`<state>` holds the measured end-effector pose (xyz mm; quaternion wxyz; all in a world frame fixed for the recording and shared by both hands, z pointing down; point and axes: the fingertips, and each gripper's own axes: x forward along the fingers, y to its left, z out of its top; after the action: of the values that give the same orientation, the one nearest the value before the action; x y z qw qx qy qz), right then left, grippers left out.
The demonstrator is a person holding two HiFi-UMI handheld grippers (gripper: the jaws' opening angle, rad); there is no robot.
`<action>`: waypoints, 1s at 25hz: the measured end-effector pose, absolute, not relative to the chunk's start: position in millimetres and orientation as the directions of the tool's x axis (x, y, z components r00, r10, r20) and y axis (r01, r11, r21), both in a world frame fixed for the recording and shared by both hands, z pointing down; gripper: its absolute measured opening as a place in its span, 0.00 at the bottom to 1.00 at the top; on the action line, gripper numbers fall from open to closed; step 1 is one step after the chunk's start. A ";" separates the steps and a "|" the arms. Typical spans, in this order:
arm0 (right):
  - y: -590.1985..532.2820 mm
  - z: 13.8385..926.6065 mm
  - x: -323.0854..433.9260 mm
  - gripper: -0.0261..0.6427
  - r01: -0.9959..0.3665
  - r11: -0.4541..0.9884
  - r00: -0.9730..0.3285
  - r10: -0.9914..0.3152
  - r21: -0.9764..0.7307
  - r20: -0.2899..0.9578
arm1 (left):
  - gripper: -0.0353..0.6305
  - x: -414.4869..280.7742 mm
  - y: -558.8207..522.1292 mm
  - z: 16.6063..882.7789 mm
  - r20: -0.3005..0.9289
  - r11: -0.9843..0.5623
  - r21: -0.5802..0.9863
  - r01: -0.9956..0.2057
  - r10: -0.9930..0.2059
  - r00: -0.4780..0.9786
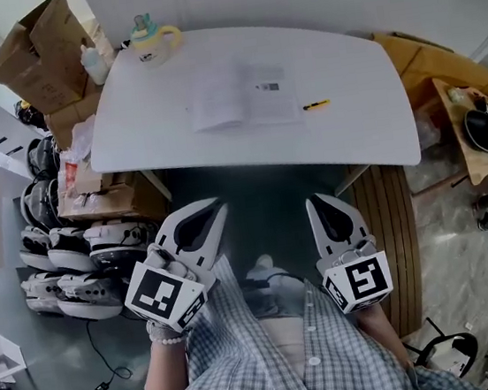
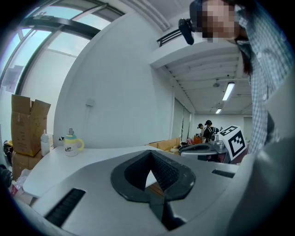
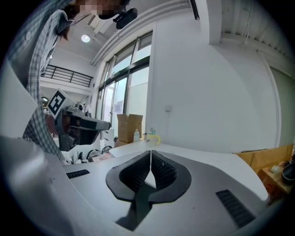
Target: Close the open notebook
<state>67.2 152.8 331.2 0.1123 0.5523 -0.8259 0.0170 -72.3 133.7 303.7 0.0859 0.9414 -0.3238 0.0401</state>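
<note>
An open white notebook (image 1: 246, 96) lies flat in the middle of the white table (image 1: 164, 129), with a yellow pen (image 1: 316, 105) just to its right. Both grippers hang short of the table's near edge, above the floor and the person's checked shirt. My left gripper (image 1: 221, 207) is shut with nothing between its jaws, and its tips (image 2: 149, 152) meet in the left gripper view. My right gripper (image 1: 313, 200) is also shut and empty, its tips (image 3: 150, 152) together in the right gripper view. Neither touches the notebook.
A yellow-handled cup (image 1: 153, 41) stands at the table's far left corner. Cardboard boxes (image 1: 40, 56) and stacked helmets (image 1: 66, 266) crowd the floor to the left. A wooden bench (image 1: 394, 232) and brown boxes (image 1: 427, 63) sit on the right. People stand far off (image 2: 205, 131).
</note>
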 end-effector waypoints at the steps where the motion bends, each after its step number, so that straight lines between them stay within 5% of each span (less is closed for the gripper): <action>1: 151.1 330.9 70.9 0.07 -0.915 0.392 -0.367 -0.908 0.099 0.205 | 0.06 -68.5 131.9 303.2 0.129 -0.774 0.136 -0.618 -0.605 0.786; 25: 120.6 353.9 113.3 0.07 -0.928 0.370 -0.349 -0.903 0.041 0.250 | 0.06 -40.9 85.6 309.7 0.177 -0.746 0.130 -0.653 -0.631 0.755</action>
<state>113.3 120.6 353.9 0.1160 0.5587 -0.8194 0.0540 -40.9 85.6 309.7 0.0920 0.9323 -0.3445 0.0608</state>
